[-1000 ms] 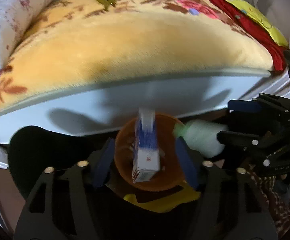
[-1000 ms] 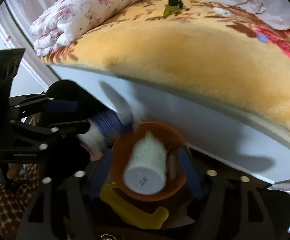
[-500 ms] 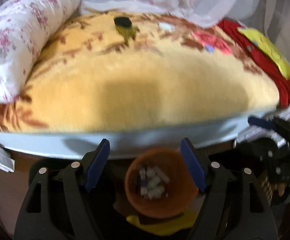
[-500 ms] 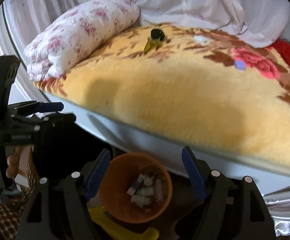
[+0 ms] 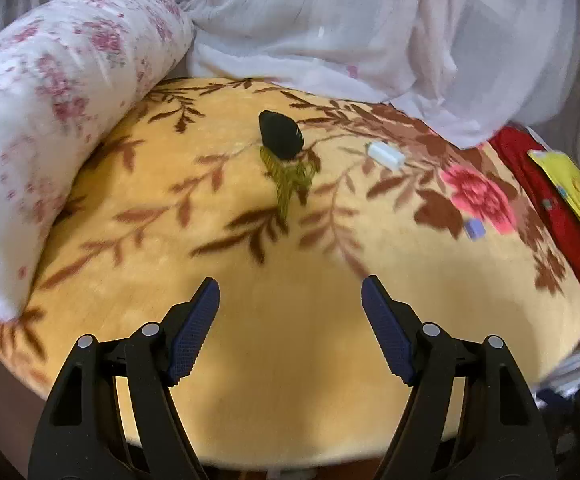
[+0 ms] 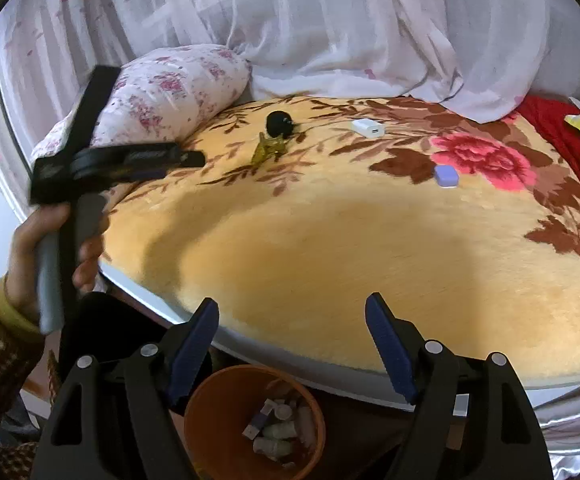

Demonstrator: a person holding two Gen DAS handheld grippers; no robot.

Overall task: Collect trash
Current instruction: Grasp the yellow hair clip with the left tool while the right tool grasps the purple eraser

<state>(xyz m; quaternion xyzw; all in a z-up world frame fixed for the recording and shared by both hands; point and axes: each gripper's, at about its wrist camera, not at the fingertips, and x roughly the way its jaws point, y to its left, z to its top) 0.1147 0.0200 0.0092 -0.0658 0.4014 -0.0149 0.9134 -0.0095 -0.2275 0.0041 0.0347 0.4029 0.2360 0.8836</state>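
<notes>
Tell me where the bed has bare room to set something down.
The near half of the yellow floral blanket is bare. Farther back it is crowded: black pouch, white adapter, lilac case. Floral pillow borders the left.

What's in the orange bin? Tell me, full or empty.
Partly filled: the orange bin stands upright below the bed edge, with a small heap of trash on its bottom, walls bare above.

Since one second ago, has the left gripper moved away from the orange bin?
Yes. A second ago the left gripper hung over the bin beside the bed; now it is raised over the yellow blanket, jaws open and empty, bin out of its view.
</notes>
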